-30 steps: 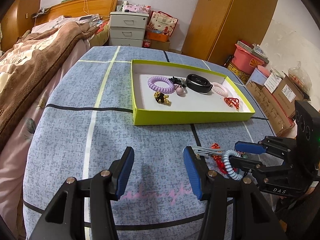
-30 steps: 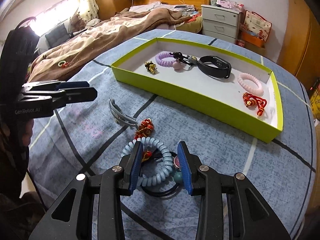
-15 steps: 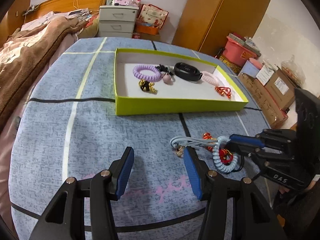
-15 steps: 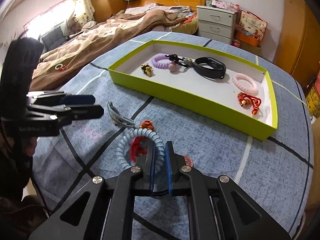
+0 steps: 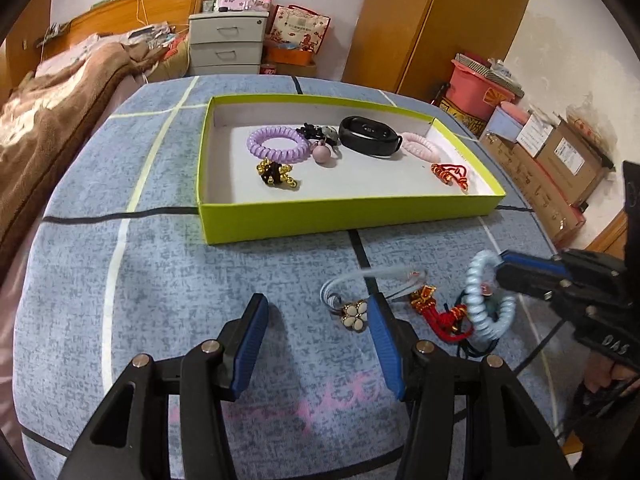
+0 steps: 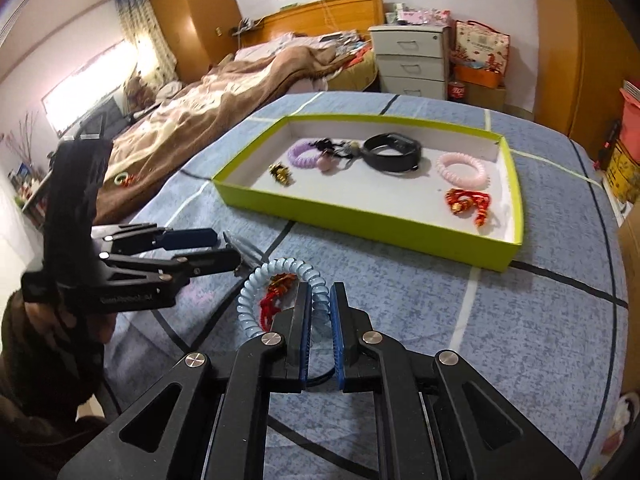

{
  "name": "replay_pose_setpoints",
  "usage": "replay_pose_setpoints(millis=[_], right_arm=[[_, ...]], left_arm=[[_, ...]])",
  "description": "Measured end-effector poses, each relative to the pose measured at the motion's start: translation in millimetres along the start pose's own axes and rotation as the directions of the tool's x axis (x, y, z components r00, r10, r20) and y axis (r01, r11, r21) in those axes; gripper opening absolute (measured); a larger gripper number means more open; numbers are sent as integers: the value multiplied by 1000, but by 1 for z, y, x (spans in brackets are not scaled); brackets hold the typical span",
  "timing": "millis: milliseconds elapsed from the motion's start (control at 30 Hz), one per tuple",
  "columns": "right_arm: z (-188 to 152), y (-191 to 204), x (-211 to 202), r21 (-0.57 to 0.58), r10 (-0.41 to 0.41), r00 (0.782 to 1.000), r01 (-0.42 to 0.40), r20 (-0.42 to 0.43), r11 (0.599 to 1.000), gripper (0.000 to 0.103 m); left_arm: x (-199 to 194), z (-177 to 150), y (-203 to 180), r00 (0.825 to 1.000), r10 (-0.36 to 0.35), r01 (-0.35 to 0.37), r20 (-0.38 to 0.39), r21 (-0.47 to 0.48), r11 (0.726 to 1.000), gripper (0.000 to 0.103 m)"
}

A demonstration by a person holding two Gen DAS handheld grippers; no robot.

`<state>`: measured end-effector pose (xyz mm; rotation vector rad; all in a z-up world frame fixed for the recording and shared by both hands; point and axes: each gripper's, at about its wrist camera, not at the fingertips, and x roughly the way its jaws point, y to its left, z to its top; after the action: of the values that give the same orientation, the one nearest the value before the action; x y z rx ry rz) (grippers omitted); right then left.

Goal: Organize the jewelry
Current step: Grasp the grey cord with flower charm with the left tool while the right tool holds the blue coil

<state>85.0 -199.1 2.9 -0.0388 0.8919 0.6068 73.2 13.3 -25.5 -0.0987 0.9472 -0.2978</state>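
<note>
Right gripper (image 6: 319, 312) clamped on pale-blue coil band (image 6: 256, 288). Left gripper (image 5: 316, 340) jaws apart, nothing between; green tray (image 5: 340, 222) at 12 o'clock.

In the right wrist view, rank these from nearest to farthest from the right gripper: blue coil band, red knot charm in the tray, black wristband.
1. blue coil band, clamped in the right gripper.
2. red knot charm, tray's near right.
3. black wristband, tray's far middle.
</note>
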Motion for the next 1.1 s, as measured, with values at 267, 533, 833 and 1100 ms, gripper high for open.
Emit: replay_pose_setpoints(millis=[267,533,833,1100], right_arm=[[3,-12,-14,45,-16,999,14,43,999,10],[2,-18,-19,72,-25,998,20,63,997,10],[1,-23,-18,100,-26,997,19,67,995,10],[-1,-27,-22,115,-36,997,27,71,993,10]], left_arm=[[5,4,-7,1000,26,-26,-1,20,999,54],[9,8,-7,999,38,-39,6,13,999,48],[11,12,-9,998,66,-66,5,43,997,28],[11,11,-8,997,78,-78,6,46,996,19]])
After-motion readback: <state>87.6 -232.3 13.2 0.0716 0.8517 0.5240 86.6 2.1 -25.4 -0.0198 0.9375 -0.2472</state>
